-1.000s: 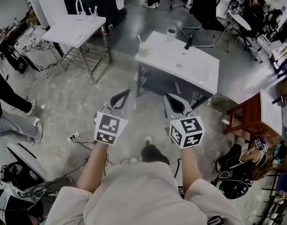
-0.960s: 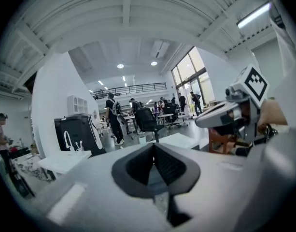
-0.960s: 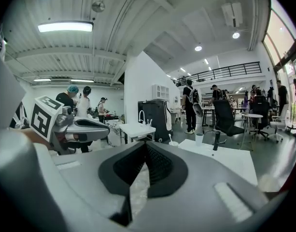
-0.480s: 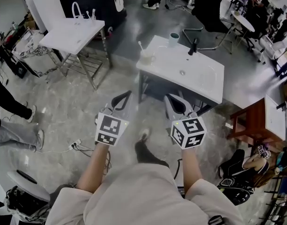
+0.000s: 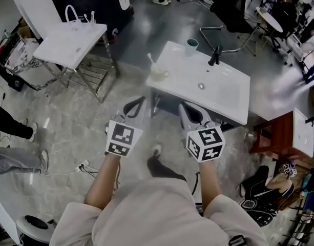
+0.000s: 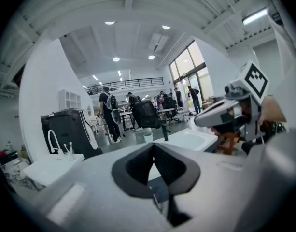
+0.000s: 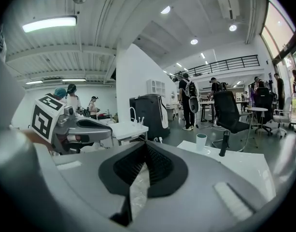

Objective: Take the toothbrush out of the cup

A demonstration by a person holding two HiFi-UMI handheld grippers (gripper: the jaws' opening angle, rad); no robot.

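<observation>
A white cup (image 5: 159, 73) stands at the near left corner of the white sink table (image 5: 226, 94), with a white toothbrush (image 5: 151, 60) leaning out of it. My left gripper (image 5: 134, 106) is held in the air short of the table's front edge, below the cup, shut and empty. Level with it to the right, my right gripper (image 5: 192, 112) is also shut and holds nothing. In the left gripper view the shut jaws (image 6: 155, 147) point toward the sink table (image 6: 189, 139). The right gripper's jaws (image 7: 146, 147) meet at their tips in its own view.
A teal cup (image 5: 191, 46) and a black faucet (image 5: 215, 56) stand at the sink table's back edge. A second white sink table (image 5: 69, 42) is at the left, a brown wooden table (image 5: 279, 132) at the right. Cables lie on the concrete floor (image 5: 80, 117). People stand farther back.
The sink table and cup have come closer and lower in the head view as the person steps forward. Both grippers keep their place in front of the body, still shut.
</observation>
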